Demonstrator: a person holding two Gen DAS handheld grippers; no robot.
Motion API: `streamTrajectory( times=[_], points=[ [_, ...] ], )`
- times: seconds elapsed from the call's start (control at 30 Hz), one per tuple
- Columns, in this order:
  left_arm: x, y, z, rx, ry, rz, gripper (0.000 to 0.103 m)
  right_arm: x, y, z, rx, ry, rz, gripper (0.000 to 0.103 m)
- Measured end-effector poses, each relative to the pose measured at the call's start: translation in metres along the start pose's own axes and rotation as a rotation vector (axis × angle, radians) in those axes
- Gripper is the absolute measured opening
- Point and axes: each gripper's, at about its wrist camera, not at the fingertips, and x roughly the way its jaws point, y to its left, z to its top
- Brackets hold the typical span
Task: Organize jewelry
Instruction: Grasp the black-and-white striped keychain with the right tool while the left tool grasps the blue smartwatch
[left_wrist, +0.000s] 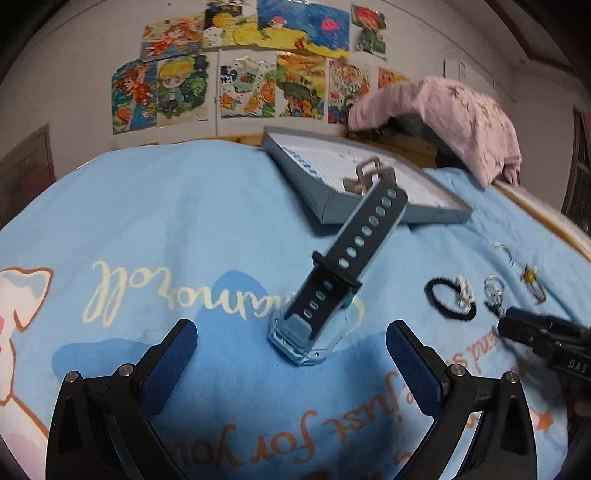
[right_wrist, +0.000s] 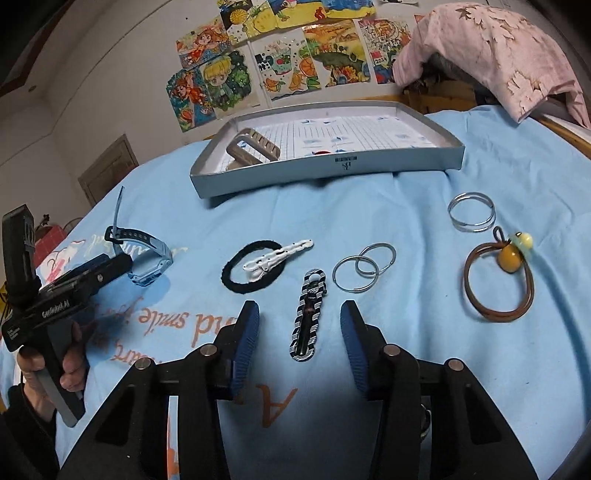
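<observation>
I read this as the picking stage of the tidy-up: most pieces lie loose on the light-blue printed bedsheet (right_wrist: 369, 424), and the shallow grey cardboard tray (right_wrist: 325, 170) at twelve o'clock holds only a beige claw hair clip (right_wrist: 251, 147) in its left end.

My right gripper (right_wrist: 297, 343) stands open and empty, its blue pads either side of the long black-and-white striped hair clip (right_wrist: 308, 314), which lies flat on the sheet and points toward twelve. I judge this the next pick: lower, close across the clip's narrow width, then carry it up to the tray.

My left gripper (left_wrist: 291, 354) is also open and holds nothing. Just ahead of it, the grey-and-blue rubber watch (left_wrist: 332, 280) rests face-down, strap rising toward one o'clock.

The right view alone shows the full spread. A black elastic hair tie with a white clip (right_wrist: 255, 266) lies at eleven, and linked silver rings (right_wrist: 364, 267) at one. A silver coil bangle (right_wrist: 472, 212) and a brown cord bracelet with amber beads (right_wrist: 498, 288) lie out toward two. It also shows my hand on the left tool's handle. The left view gives these only small and blurred at three o'clock, but it shows the watch strap's holes clearly and the watch standing apart from the tray's near wall.
</observation>
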Motion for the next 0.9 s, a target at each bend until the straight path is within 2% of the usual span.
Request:
streamTrajectory(
  times=[0.17,0.37,0.43,0.47,0.53,0.67,0.73,0.9],
  points=[
    [-0.001,0.003,0.000,-0.003,-0.017,-0.010,0.102,0.004,0.005,-0.003,-0.012,-0.010,-0.008,0.041],
    [0.004,0.001,-0.002,0.042,-0.006,0.001,0.098,0.006,0.005,-0.003,0.002,-0.008,0.064,0.041],
    [0.004,-0.001,-0.003,0.056,0.001,-0.007,0.086,0.007,0.005,-0.004,0.008,-0.007,0.082,0.041],
    [0.005,-0.001,-0.003,0.060,0.005,-0.006,0.084,0.007,0.005,-0.004,0.010,-0.006,0.089,0.041],
    [0.004,-0.002,-0.004,0.064,0.012,-0.005,0.078,0.008,0.004,-0.006,0.013,-0.005,0.099,0.035],
    [0.003,-0.003,-0.006,0.080,0.023,-0.025,0.066,0.011,0.004,-0.008,0.014,0.001,0.106,0.035],
    [0.005,-0.005,-0.006,0.090,0.040,-0.036,0.054,0.012,0.003,-0.009,0.017,0.007,0.109,0.034],
    [0.007,-0.004,-0.007,0.090,0.055,-0.020,0.053,0.013,-0.001,-0.010,0.038,0.009,0.116,0.031]
  ],
)
